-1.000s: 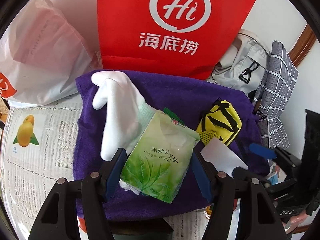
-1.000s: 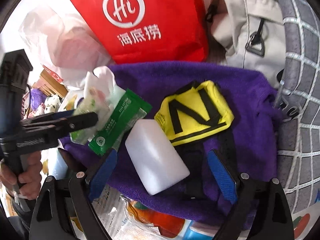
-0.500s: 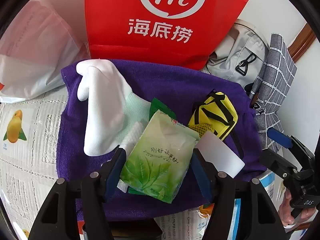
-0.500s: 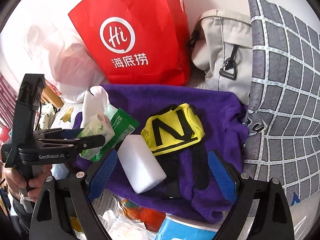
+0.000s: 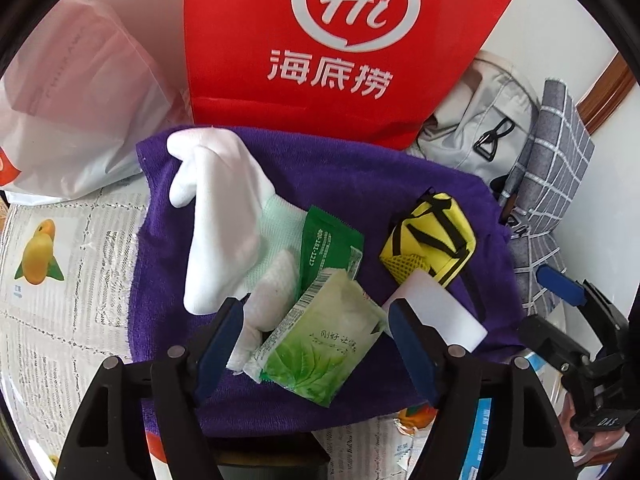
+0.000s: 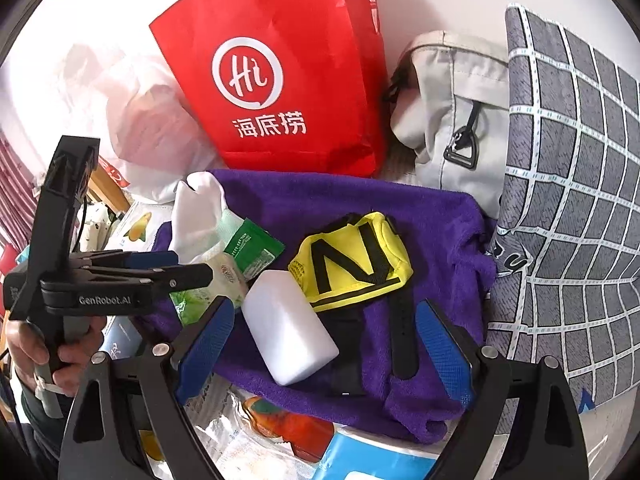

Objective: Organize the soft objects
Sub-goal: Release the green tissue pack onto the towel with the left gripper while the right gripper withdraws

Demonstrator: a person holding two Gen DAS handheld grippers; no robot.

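A red paper bag (image 5: 340, 48) printed with a white "Hi" speech-bubble logo and the characters 海底捞 is propped upright at the back, flanked by a white plastic bag (image 5: 72, 112) and a grey backpack (image 6: 452, 112). A purple towel (image 5: 360, 184) is spread on the counter (image 5: 60, 320) in front of it, and every soft object is laid on it. A white glove (image 5: 224, 216) is draped at its left side. A yellow pouch (image 6: 352, 264) with black straps is set to the right, touching a white sponge block (image 6: 288, 332). A pale green tissue pack (image 5: 320, 340) with Chinese lettering is lying between the opening jaws of the left tool (image 5: 316, 340), not pressed by either pad, overlapping a dark green sachet (image 5: 328, 244). "GenRobot.AI" is printed on the left tool's side. The right tool (image 6: 324, 344) is held wide open above the sponge, gripping nothing.
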